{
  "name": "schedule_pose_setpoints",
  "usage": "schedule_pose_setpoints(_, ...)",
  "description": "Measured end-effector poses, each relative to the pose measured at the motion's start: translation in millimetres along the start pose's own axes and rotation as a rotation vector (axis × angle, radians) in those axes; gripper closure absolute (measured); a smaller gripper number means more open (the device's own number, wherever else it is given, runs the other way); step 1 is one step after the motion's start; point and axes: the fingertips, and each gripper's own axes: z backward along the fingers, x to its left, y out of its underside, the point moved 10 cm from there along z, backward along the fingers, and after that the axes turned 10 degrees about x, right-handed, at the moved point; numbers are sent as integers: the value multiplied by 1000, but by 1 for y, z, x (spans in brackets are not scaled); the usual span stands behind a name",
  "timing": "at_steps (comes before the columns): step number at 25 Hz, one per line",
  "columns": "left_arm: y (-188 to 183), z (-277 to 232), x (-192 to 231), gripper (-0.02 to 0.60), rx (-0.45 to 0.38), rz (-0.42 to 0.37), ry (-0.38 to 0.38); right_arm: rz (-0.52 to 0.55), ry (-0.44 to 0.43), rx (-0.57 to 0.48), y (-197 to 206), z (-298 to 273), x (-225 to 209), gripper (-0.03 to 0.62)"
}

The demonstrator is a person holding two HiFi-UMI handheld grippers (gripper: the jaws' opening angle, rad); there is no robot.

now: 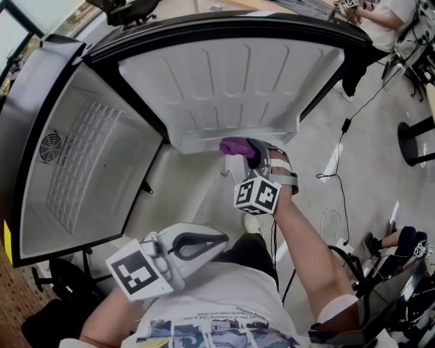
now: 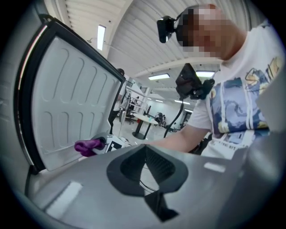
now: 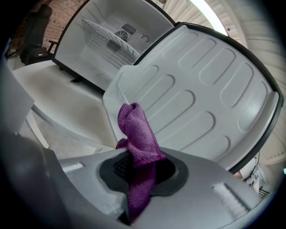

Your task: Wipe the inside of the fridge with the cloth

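Note:
The fridge (image 1: 88, 156) stands open, its white inside with a wire shelf at the left of the head view. Its ribbed door panel (image 1: 231, 88) swings out in the middle. My right gripper (image 1: 255, 158) is shut on a purple cloth (image 1: 236, 145), which is held up against the door panel's lower edge. In the right gripper view the cloth (image 3: 136, 134) sticks up between the jaws of the right gripper (image 3: 138, 159), in front of the door panel (image 3: 192, 103). My left gripper (image 1: 216, 239) hangs low near the person's body, shut with nothing in it, its jaws (image 2: 145, 150) pointing towards the cloth (image 2: 88, 146).
Cables (image 1: 340, 156) trail over the concrete floor right of the door. A seated person (image 1: 380, 17) is at the top right, a round stool base (image 1: 414, 139) and someone's feet (image 1: 401, 241) at the right. An office chair (image 1: 129, 10) stands behind the fridge.

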Motion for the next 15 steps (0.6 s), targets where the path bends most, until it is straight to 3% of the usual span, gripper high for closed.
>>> schedule_pose_setpoints(15, -35, -58, -11, 577, 12, -39, 32, -16, 19, 59, 72, 8, -38, 540)
